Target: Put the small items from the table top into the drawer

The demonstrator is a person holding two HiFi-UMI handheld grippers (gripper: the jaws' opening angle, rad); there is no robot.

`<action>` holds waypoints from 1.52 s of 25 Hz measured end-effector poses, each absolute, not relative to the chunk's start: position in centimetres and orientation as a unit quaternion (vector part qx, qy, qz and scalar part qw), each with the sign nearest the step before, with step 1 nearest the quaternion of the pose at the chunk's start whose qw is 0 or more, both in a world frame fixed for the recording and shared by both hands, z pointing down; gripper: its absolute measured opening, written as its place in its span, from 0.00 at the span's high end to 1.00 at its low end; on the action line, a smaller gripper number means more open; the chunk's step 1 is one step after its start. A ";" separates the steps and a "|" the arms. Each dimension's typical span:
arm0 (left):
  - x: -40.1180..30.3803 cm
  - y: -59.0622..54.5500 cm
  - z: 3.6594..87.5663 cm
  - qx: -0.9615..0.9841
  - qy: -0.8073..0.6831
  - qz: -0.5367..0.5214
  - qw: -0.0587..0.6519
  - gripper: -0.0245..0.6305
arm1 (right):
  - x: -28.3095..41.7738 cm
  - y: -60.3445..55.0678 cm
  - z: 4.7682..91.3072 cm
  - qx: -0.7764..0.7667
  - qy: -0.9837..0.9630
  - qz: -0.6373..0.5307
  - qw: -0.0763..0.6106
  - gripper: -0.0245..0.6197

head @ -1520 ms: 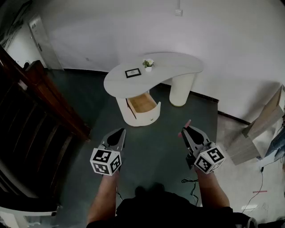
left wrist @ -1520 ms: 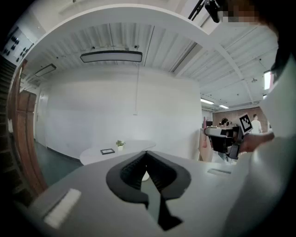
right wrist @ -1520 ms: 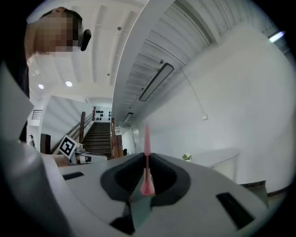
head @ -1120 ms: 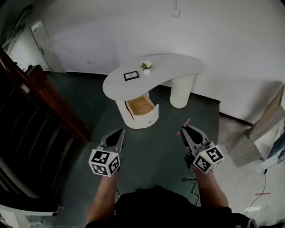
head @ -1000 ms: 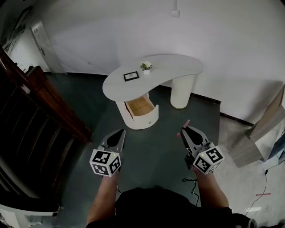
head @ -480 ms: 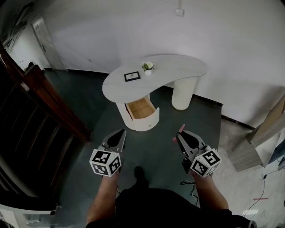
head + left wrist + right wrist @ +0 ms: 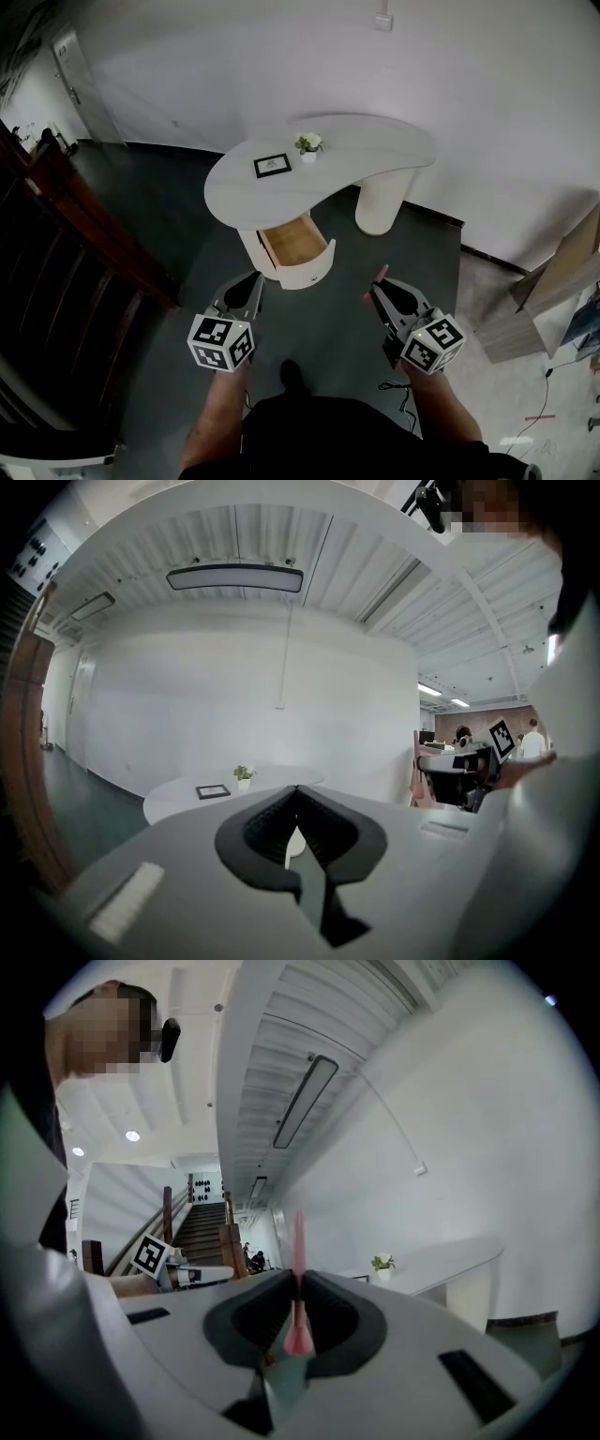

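A white kidney-shaped table [image 7: 375, 155] stands ahead with a black picture frame [image 7: 271, 166] and a small potted plant [image 7: 308, 143] on top. Below its left end a wood-lined drawer [image 7: 295, 244] is pulled open. My left gripper [image 7: 255, 277] is shut and holds nothing, well short of the table over the dark floor. My right gripper [image 7: 375, 284] is shut on a thin pink item [image 7: 379, 273] that sticks out past the jaw tips. In the right gripper view the pink item [image 7: 298, 1241] stands up between the jaws, with the plant [image 7: 381, 1263] far off.
A dark wooden stair railing [image 7: 84, 225] runs along the left. A wooden panel [image 7: 562, 272] leans at the right, with cables on the pale floor [image 7: 525, 417] near it. A white wall [image 7: 281, 66] rises behind the table. A shoe [image 7: 291, 373] shows on the floor between my arms.
The view has moved closer to the table, which now sits a little further left. Both grippers stay shut; the right one has drifted slightly left with the pink item.
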State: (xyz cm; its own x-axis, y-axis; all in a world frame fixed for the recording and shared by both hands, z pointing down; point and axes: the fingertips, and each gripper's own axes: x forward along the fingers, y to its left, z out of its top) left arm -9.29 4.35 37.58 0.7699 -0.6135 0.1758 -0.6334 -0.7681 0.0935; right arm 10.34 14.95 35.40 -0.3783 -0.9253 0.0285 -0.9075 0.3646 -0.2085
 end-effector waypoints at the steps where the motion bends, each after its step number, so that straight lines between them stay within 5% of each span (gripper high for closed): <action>1: -9.5 3.3 37.7 0.938 -0.332 0.068 0.074 0.95 | 10.1 13.9 35.5 -0.556 0.824 -0.097 0.045 0.88; 20: -15.5 -12.0 39.8 0.939 -0.325 0.051 0.098 0.95 | 1.3 -3.3 36.4 -0.536 0.836 -0.117 0.016 0.88; 38: -9.4 -19.2 43.5 0.920 -0.358 0.100 0.129 0.95 | 8.6 -14.0 41.1 -0.498 0.851 -0.169 0.016 0.88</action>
